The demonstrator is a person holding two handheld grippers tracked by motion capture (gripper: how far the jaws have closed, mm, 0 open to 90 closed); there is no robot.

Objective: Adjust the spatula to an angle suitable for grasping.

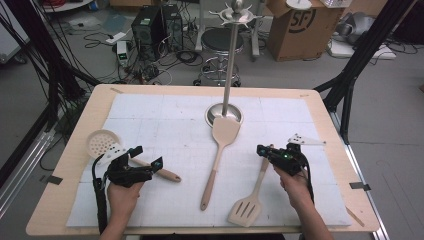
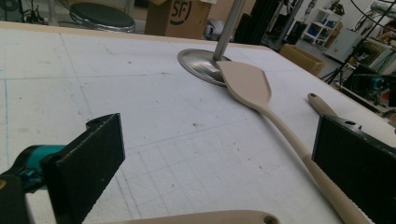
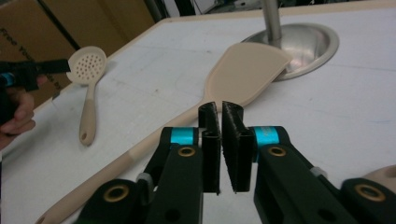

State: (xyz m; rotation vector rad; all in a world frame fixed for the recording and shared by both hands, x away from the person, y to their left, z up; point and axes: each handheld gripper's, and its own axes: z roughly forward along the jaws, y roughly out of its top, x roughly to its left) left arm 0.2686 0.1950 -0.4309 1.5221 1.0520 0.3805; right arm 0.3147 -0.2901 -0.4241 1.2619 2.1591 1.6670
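Handling is judged to be easy on weight: the skimmer (image 1: 102,142), the slotted turner (image 1: 247,210) and the solid spatula (image 1: 225,132) are slim, pale beige utensils, taken to be light and fairly stiff, with some give expected in the thin blades. Their matt, smooth surface is judged to offer fair grip, though the rounded handles could roll between flat pads.

The skimmer is laid at the left of the worktop (image 1: 165,115), its round perforated bowl pointing away and its handle running under the left gripper (image 1: 146,157), whose jaws are spread wide on either side of it without contact. In the left gripper view the handle end, with its hang hole, is seen low between the ridged black pads. A hold on the straight shank behind that hole is judged best.

The slotted turner is laid at the right, blade towards the person, its handle end beneath the right gripper (image 1: 261,149). Those jaws are pressed almost together, and in the right gripper view nothing is seen between them.

The solid spatula is propped with its blade on the rim of the polished metal stand base (image 1: 212,117). The worktop is covered by a white, faintly gridded mat.
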